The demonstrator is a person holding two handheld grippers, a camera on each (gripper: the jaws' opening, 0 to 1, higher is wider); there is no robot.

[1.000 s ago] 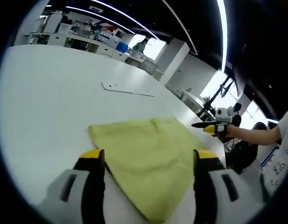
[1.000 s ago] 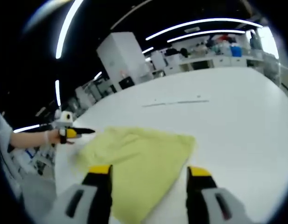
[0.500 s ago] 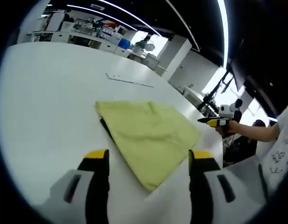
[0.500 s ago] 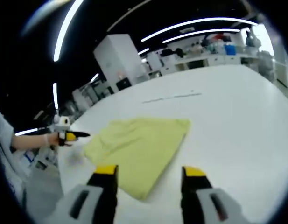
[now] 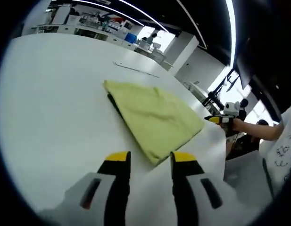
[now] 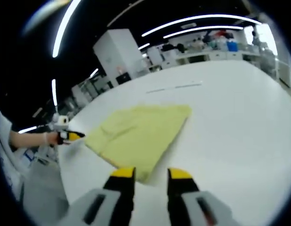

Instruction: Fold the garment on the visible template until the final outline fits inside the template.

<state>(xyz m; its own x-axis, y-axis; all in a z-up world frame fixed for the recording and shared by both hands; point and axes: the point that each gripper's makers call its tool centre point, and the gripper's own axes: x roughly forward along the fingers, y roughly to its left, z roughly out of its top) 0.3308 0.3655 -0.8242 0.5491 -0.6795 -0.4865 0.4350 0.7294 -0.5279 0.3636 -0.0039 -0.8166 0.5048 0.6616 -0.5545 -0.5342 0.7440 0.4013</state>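
A yellow-green garment (image 5: 154,115) lies folded flat on the white table (image 5: 51,103). A dark sliver of the template (image 5: 111,100) shows under its left edge. My left gripper (image 5: 151,157) hangs just short of the garment's near corner, jaws narrowed but apart, nothing between them. In the right gripper view the garment (image 6: 138,129) lies ahead of my right gripper (image 6: 151,173), whose jaws stand close together with a gap and hold nothing. Each gripper also appears in the other's view, held in a hand beyond the cloth: the right gripper (image 5: 217,118) and the left gripper (image 6: 70,136).
A thin pale strip (image 5: 136,69) lies on the table beyond the garment, also visible as the strip (image 6: 176,87). Benches and shelves (image 5: 103,28) stand past the table's far edge. A person's sleeve (image 5: 284,141) is at the right.
Both grippers have drawn back from the garment, and their jaws have narrowed from wide apart to close together. The garment lies in the same place on the table.
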